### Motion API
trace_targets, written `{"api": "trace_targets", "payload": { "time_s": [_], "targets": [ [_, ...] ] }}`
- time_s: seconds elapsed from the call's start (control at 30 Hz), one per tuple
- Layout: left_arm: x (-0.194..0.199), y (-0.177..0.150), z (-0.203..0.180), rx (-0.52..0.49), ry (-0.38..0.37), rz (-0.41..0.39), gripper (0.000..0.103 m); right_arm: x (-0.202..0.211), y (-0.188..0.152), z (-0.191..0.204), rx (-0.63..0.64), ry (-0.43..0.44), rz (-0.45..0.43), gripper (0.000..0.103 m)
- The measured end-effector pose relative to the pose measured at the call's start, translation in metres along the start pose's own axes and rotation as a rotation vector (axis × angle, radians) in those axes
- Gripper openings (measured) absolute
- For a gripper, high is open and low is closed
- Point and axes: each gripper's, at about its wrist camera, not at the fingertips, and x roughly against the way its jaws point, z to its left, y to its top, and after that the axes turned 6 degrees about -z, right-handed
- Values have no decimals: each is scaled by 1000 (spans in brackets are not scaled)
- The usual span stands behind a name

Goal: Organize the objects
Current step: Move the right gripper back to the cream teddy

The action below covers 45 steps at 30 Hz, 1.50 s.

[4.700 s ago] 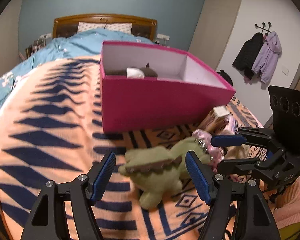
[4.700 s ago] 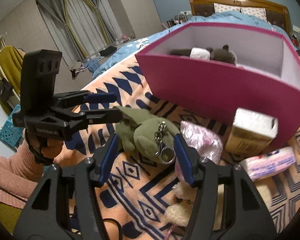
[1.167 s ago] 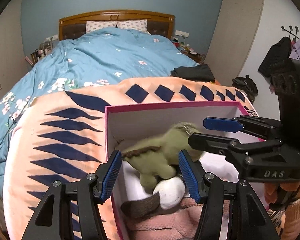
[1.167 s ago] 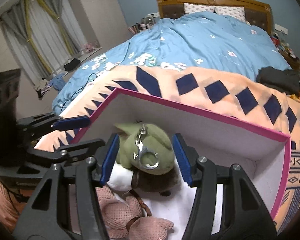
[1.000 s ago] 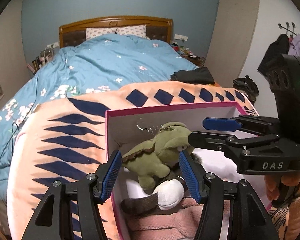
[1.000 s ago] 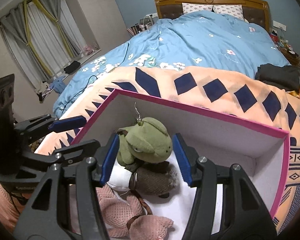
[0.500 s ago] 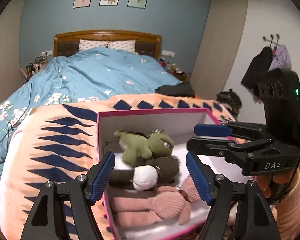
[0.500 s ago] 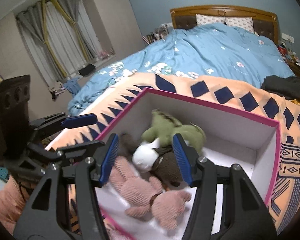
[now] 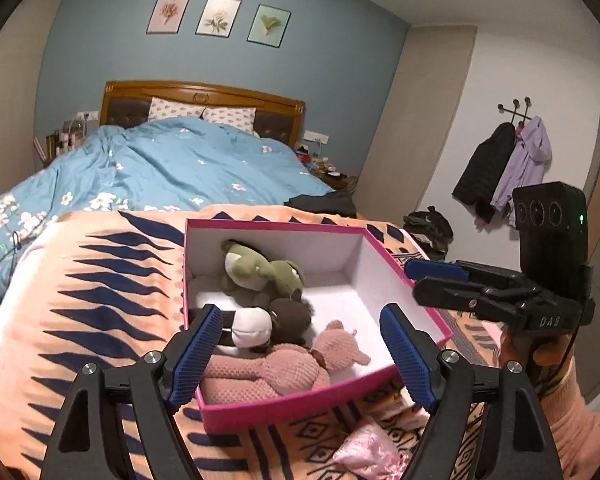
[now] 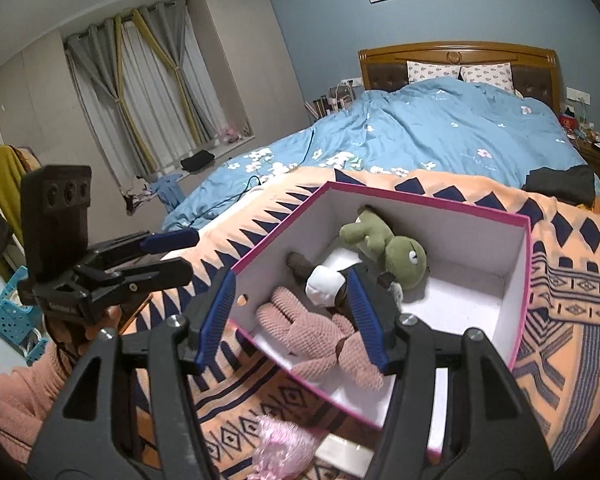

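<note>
Green plush dinosaur (image 9: 266, 270) loose in the pink box (image 9: 276, 404), both hand-held grippers (image 9: 304, 354) (image 10: 296, 318) just-widened, spread and empty.

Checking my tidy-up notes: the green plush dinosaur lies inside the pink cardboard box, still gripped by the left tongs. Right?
Not quite. The green plush dinosaur lies inside the pink cardboard box, but the left tongs hang open and empty, as the left wrist view shows.

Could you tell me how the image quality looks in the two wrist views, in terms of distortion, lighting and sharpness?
Left wrist view: strong fisheye bending, dark corners, dim warm indoor light; the pink box is sharp. Right wrist view: the same curvature and vignette; the pink crinkly bag near the bottom edge is blurred, while the green plush toy stays clear.
</note>
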Motion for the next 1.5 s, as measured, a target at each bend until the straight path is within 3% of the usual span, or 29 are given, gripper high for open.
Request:
{"api": "trace_targets", "payload": {
  "time_s": [0.2,0.5,0.77,1.13,1.5],
  "targets": [
    [20,-19,-20,-75,22,-28,87,27,-22,9,29,-38,-28,63],
    [28,-56,-39,-84,14,-3,89,55,-70,15,21,-67,-29,66],
    [15,-93,-63,-118,6,73,89,71,-117,4,-48,-131,20,66],
    [5,-135,-105,-191,-108,172,89,85,-173,-36,-220,-233,79,66],
    [-17,-165,-132,-271,-146,290,86,78,-192,-37,-285,-167,125,66]
  ]
}}
